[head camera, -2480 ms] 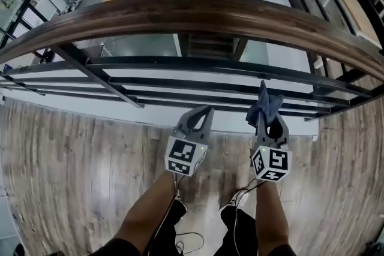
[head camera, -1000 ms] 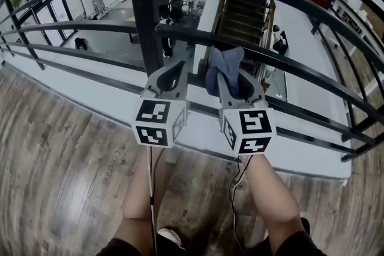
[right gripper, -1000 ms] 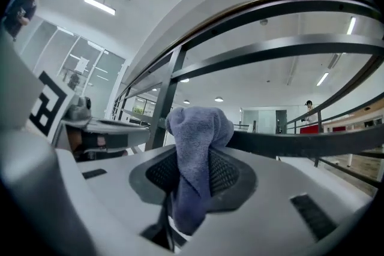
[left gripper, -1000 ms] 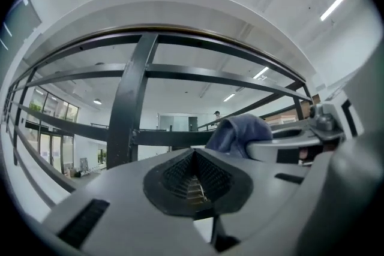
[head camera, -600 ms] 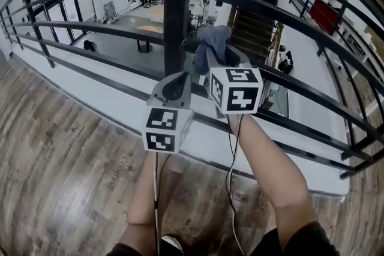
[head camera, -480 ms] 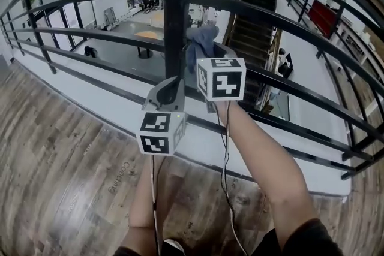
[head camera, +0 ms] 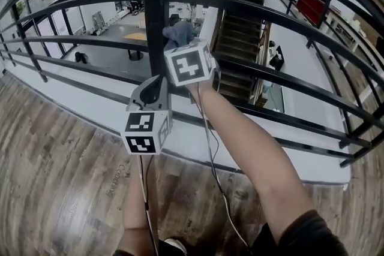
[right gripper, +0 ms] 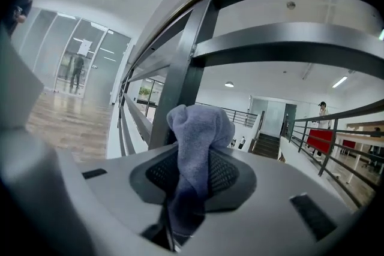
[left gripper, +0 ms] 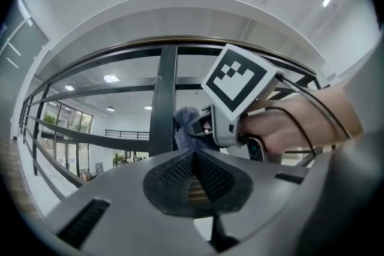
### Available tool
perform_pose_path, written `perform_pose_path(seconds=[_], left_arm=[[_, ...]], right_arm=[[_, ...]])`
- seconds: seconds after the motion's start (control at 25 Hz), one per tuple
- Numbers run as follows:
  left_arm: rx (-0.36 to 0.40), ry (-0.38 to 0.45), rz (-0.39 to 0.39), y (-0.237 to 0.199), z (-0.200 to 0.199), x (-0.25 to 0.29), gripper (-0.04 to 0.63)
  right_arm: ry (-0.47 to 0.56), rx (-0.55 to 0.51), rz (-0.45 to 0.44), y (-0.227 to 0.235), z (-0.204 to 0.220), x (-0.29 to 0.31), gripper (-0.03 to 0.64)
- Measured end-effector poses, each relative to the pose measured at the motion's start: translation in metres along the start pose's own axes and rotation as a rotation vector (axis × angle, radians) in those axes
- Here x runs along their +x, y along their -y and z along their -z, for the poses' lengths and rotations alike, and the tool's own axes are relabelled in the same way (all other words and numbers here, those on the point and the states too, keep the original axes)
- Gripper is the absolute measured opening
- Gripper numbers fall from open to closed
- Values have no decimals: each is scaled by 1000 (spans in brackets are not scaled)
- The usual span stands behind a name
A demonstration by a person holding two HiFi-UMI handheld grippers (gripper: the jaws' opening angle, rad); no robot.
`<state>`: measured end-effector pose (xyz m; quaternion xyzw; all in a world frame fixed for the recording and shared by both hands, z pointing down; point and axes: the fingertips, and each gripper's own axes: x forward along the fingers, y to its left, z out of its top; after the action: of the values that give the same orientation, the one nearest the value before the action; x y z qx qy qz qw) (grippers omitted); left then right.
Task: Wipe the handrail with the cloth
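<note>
Between the right gripper's (right gripper: 193, 160) jaws sits a bunched blue-grey cloth (right gripper: 199, 129). The jaws are closed on its middle, a rounded wad stands up past the fingertips, and a tail hangs down behind them. The left gripper (left gripper: 193, 156) is lower and just beside it, its jaws pressed together with nothing between them.

In the head view the cloth is raised next to the black upright post (head camera: 155, 9) of the railing, among the dark horizontal bars. Whether it touches the post I cannot tell. The wooden handrail (left gripper: 180, 43) arches above both grippers and is not yet under the cloth.

The cloth looks light, soft and limp, so it should fold and drag rather than push. It is probably best held at a thick gathered fold like this one, with enough wad left free ahead of the jaws to press on the rail. The handrail looks rigid and smooth, so the cloth should slide easily, though a loose pinch might let it pull out.
</note>
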<state>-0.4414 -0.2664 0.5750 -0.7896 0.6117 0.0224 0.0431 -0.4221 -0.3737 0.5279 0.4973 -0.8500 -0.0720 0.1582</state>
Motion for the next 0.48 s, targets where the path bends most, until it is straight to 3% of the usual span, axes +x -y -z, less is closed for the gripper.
perform_pose_path(seconds=[0.08,0.28,0.48], left_arm=[[-2,-2,13,8,2,3,-2],[-1,-4,38,37,2,13,-2],[-12,2,97,84,-4,23,-2]], right_arm=[[22,-7,23,10,2,-8,107],[7,123,79,55,27,-39,104],[5,135,117,99,48,-75,103]])
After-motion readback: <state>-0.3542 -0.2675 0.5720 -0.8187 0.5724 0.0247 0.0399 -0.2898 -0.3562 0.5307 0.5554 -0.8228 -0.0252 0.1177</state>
